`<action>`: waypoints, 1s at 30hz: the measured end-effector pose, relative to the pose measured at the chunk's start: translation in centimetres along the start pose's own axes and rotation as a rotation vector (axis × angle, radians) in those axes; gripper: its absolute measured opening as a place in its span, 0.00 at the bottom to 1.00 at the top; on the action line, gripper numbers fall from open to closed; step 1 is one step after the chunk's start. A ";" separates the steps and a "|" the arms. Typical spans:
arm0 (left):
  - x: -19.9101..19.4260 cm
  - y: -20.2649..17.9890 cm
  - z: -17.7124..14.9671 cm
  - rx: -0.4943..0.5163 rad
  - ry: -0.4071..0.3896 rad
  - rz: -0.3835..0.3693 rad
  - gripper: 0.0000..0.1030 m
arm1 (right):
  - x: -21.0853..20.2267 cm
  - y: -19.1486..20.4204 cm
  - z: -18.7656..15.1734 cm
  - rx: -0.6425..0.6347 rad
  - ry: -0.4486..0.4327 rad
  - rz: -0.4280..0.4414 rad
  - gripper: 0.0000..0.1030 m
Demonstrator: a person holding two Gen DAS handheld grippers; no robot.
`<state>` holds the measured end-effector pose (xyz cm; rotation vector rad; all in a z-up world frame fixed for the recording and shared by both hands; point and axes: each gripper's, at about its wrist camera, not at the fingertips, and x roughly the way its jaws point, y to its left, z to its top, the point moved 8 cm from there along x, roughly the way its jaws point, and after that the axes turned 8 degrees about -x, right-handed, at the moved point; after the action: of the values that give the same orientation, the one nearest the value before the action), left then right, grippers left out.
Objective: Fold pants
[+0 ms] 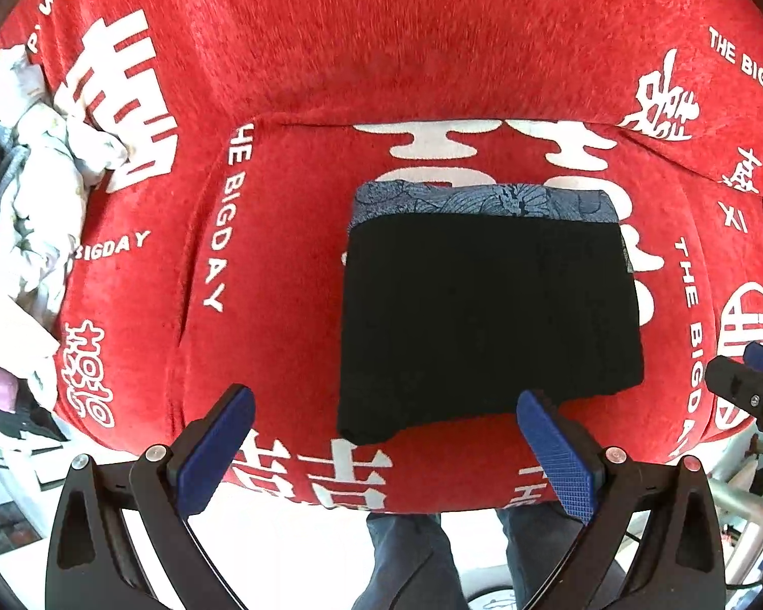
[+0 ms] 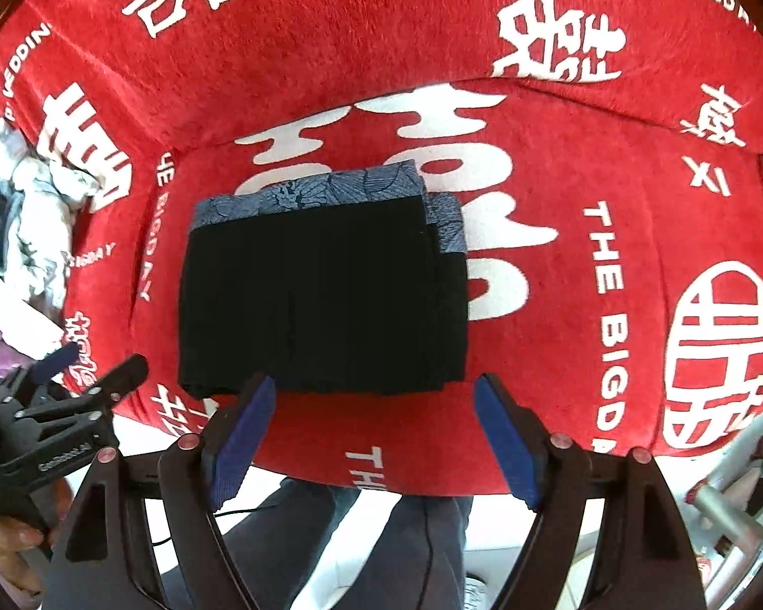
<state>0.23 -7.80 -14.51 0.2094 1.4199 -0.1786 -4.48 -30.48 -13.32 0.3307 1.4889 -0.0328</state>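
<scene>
The black pants [image 1: 488, 320] lie folded into a compact rectangle on the red seat cushion [image 1: 280, 264], with a blue patterned waistband [image 1: 478, 201] along the far edge. My left gripper [image 1: 384, 417] is open and empty, hovering just in front of the pants' near edge. In the right wrist view the folded pants [image 2: 325, 295] sit at centre, waistband [image 2: 320, 190] at the far side. My right gripper [image 2: 374, 401] is open and empty, just in front of the near edge. Each gripper shows at the side of the other's view.
The red chair cover with white lettering wraps the backrest [image 1: 381, 51] and armrests. A pile of light crumpled clothes [image 1: 30, 193] lies on the left armrest. The person's legs [image 2: 381, 549] and a white floor show below the seat's front edge. Metal tubing [image 2: 727, 508] stands at lower right.
</scene>
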 end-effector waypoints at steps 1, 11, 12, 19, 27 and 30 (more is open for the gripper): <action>-0.2 0.1 0.0 0.005 -0.002 0.005 1.00 | -0.1 0.1 0.0 -0.004 0.001 -0.011 0.81; -1.8 0.2 -0.3 0.041 0.011 0.009 1.00 | -1.4 1.4 0.0 -0.036 -0.017 -0.096 0.81; -1.9 0.3 -0.3 0.041 0.010 0.010 1.00 | -1.4 1.5 0.1 -0.039 -0.018 -0.102 0.81; -2.4 0.4 0.2 0.047 0.005 0.006 1.00 | -1.7 2.2 0.3 -0.064 -0.016 -0.134 0.81; -2.8 0.3 0.8 0.050 -0.004 0.004 1.00 | -1.7 2.5 0.5 -0.083 -0.007 -0.156 0.81; -2.8 0.3 0.8 0.051 -0.002 0.004 1.00 | -1.7 2.6 0.5 -0.087 -0.005 -0.159 0.81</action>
<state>0.69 -7.74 -11.61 0.2544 1.4139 -0.2117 -3.59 -28.40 -11.10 0.1411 1.5037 -0.0958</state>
